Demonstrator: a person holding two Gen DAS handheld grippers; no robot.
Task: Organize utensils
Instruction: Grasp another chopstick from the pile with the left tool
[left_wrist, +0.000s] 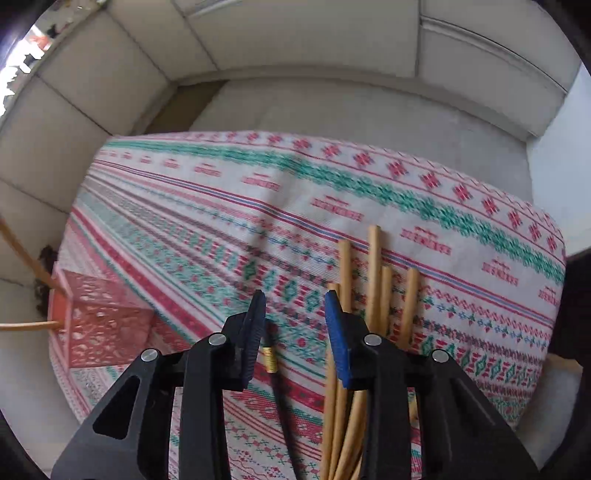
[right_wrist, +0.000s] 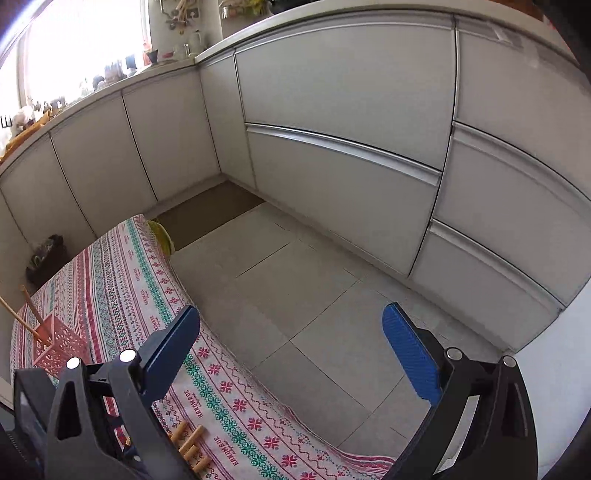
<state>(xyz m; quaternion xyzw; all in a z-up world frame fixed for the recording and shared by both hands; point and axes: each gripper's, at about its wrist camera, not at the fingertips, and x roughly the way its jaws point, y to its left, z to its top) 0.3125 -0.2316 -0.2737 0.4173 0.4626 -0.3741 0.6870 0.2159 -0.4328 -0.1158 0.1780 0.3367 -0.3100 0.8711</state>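
A bundle of long wooden utensil handles (left_wrist: 375, 280) lies on the patterned tablecloth (left_wrist: 221, 192). My left gripper (left_wrist: 296, 295) points down at the cloth just left of the bundle, its right finger (left_wrist: 338, 347) over the nearest handles. A thin black stick with a gold band (left_wrist: 271, 356) lies on the cloth in the gap between the jaws, close to the left pad; the pads do not press on it. A pink perforated basket (left_wrist: 99, 321) at the left holds two wooden sticks. My right gripper (right_wrist: 291, 310) stands wide open over the table's edge, holding nothing. The wooden handle ends (right_wrist: 188, 443) show below its left finger, and the basket (right_wrist: 59, 350) sits far left.
The table's curved edge (right_wrist: 207, 343) drops to a grey tiled floor (right_wrist: 314, 295). Pale cabinet fronts (right_wrist: 343, 110) wrap around the back and right. A dark bag (right_wrist: 48, 258) sits on the floor by the left cabinets. Something yellow (right_wrist: 162, 236) pokes out at the table's far corner.
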